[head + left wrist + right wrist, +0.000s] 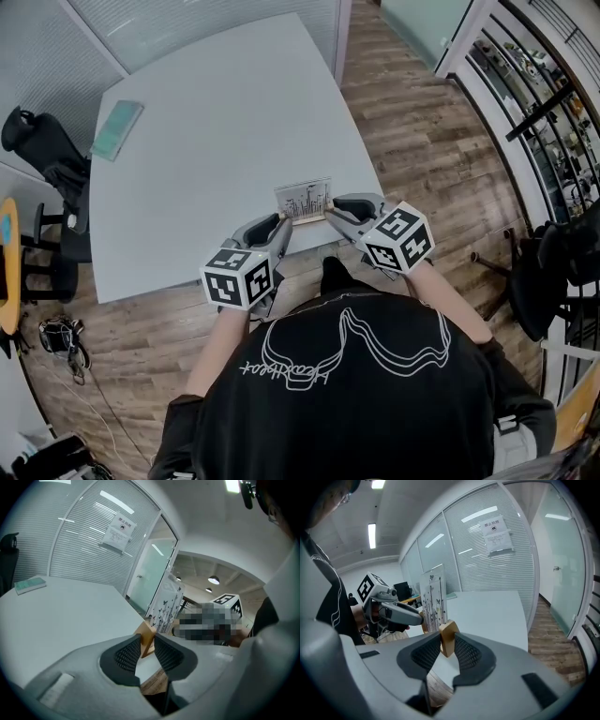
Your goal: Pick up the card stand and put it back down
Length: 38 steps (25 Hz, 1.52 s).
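Observation:
The card stand (304, 200) is a white printed card upright in a light wooden base, at the near edge of the white table (216, 141). My left gripper (282, 221) is shut on the base's left end (146, 637), and the card (166, 604) rises just beyond the jaws. My right gripper (336, 210) is shut on the base's right end (449, 637), with the card (432, 599) standing behind it. Each gripper faces the other across the stand; the left gripper (396, 611) shows in the right gripper view. Whether the base touches the table I cannot tell.
A green notebook (117, 129) lies at the table's far left corner. A black office chair (47, 159) stands left of the table, another dark chair (553, 272) at the right. Wooden floor runs below the table's near edge. Glass walls with blinds stand behind.

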### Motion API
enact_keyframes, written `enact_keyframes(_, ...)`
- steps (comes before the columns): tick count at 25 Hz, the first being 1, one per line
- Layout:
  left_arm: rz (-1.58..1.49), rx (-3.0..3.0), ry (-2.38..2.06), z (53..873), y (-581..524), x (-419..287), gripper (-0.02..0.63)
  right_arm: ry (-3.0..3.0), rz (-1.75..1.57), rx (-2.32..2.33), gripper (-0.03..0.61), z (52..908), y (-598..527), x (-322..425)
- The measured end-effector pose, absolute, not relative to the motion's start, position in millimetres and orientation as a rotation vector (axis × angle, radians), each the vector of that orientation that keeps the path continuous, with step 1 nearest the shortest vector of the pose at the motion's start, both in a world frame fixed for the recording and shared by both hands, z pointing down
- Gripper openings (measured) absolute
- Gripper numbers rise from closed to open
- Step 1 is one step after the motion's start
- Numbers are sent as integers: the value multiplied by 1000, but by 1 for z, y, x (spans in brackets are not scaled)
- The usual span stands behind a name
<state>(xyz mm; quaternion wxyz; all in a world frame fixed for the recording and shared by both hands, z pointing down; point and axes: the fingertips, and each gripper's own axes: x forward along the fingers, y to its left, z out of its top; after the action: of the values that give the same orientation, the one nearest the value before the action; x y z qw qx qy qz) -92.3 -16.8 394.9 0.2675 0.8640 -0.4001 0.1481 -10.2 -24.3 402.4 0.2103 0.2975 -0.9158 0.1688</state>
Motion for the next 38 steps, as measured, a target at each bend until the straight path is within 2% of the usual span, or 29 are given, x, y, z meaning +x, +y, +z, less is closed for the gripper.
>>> enact_keyframes(15, 396, 2282, -1108, 409, -77, -89, 97, -2538, 490, 761, 98, 415, -88, -8)
enact_keyframes(38, 482, 2139, -1159, 480, -184, -92, 94, -2440, 582, 618, 97, 488, -195, -12)
